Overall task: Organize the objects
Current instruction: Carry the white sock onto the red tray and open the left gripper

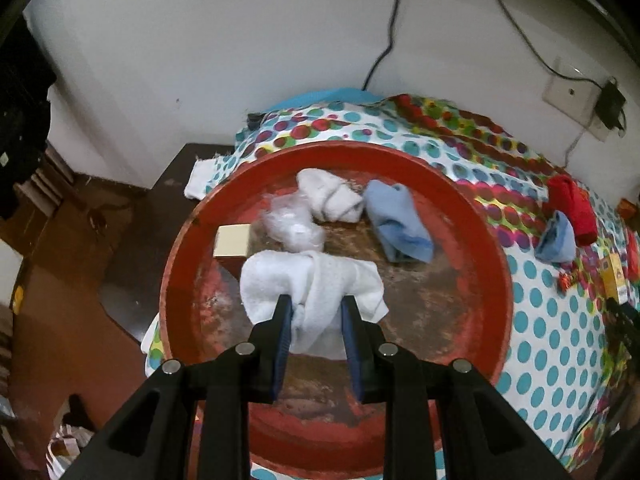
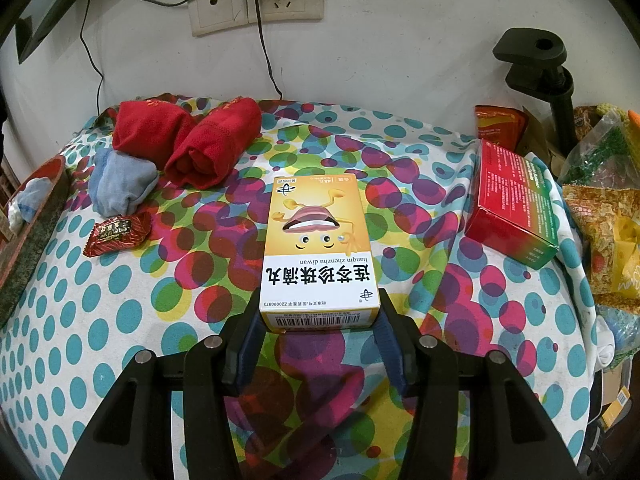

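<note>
Low centre in the left wrist view, the left hand-held gripper [image 1: 316, 312] pinches a soft, light white cloth [image 1: 312, 280] by a bunched fold over the red tray [image 1: 180, 248]; it will sag. The right hand-held gripper [image 2: 318, 312] clamps a stiff yellow box [image 2: 318, 248] by its near end.

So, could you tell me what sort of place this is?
Probably a home room: a table under a polka-dot cloth, a wall socket with a charger plugged in, rolled socks and a medicine box.
</note>
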### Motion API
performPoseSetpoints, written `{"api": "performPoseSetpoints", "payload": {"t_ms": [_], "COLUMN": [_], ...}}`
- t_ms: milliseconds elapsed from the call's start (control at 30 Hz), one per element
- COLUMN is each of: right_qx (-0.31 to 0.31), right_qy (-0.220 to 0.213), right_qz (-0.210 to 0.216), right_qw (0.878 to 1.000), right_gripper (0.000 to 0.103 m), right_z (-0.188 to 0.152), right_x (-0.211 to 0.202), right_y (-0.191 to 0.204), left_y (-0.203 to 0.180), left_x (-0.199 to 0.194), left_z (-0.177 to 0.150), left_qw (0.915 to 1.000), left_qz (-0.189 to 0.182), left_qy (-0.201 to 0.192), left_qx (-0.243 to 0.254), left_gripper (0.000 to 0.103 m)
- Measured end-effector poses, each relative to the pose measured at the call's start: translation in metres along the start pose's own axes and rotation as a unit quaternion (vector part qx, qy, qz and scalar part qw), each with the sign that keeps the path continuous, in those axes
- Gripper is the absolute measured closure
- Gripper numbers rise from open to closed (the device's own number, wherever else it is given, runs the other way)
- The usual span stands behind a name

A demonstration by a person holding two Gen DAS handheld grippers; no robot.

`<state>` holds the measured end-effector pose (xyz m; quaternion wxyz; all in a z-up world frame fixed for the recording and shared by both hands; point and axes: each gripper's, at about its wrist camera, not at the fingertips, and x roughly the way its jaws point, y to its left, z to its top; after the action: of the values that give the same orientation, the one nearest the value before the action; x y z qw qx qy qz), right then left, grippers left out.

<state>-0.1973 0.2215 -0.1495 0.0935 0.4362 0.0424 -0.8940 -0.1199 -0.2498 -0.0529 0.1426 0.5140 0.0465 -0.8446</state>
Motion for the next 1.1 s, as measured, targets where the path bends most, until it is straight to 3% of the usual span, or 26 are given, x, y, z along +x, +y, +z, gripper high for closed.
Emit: {"api": "performPoseSetpoints", "payload": {"t_ms": [367, 700, 767, 967, 1100], "right_qx": [0.001, 0.001, 0.0, 0.0, 0.001], "right_qy": [0.0, 0.0, 0.0, 0.0, -0.002], "right_qz": [0.0, 0.0, 0.0, 0.0, -0.001], "right_qw": [1.0, 1.0, 1.0, 1.0, 1.0], "right_gripper": [0.054, 0.054, 0.054, 0.054, 0.054], "right_z": [0.0, 0.0, 0.0, 0.0, -0.001], "right_x": [0.0, 0.0, 0.0, 0.0, 0.0], "right_y": [0.0, 0.0, 0.0, 0.0, 0.0], "left_y": [0.019, -0.014, -0.019, -0.018, -0.015], "left_x": [0.022, 0.021, 0.024, 0.034, 0.027], "left_z": [0.024, 0.055, 0.057, 0.052, 0.036], "left_qw": [0.9996, 0.9998, 0.9999, 0.9995, 0.9996], "left_qz": [-0.006, -0.018, -0.01, -0.007, -0.013], "left_qy": [0.011, 0.002, 0.003, 0.029, 0.024], "left_qx": [-0.026, 0.003, 0.006, -0.005, -0.007], "left_gripper": [0.077, 0.076, 0.072, 0.069, 0.069]}}
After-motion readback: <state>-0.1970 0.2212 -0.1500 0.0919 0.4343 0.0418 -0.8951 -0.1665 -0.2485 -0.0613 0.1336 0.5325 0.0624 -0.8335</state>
